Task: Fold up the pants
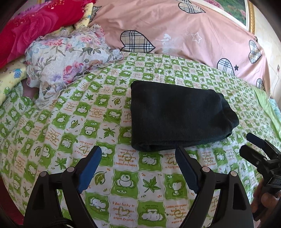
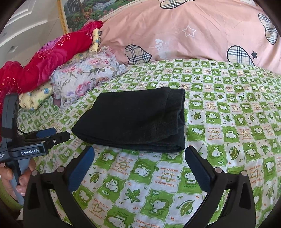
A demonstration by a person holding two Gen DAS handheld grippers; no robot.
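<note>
Dark pants point(image 1: 177, 115) lie folded into a compact rectangle on the green-and-white patterned bedsheet point(image 1: 123, 184). In the left wrist view my left gripper point(image 1: 138, 154) stands open just short of the bundle's near edge, with only sheet between its blue pads. The right gripper point(image 1: 252, 145) shows at that view's right edge, held by a hand. In the right wrist view the same folded pants point(image 2: 133, 119) lie ahead of my right gripper point(image 2: 139, 154), which is open wide and empty. The left gripper point(image 2: 56, 134) appears at the left, apart from the cloth.
A floral ruffled cloth point(image 1: 70, 59) and a red blanket point(image 1: 35, 28) are heaped at the back left. A pink duvet with plaid hearts point(image 1: 175, 35) runs along the back. A framed picture point(image 2: 84, 10) hangs on the wall behind.
</note>
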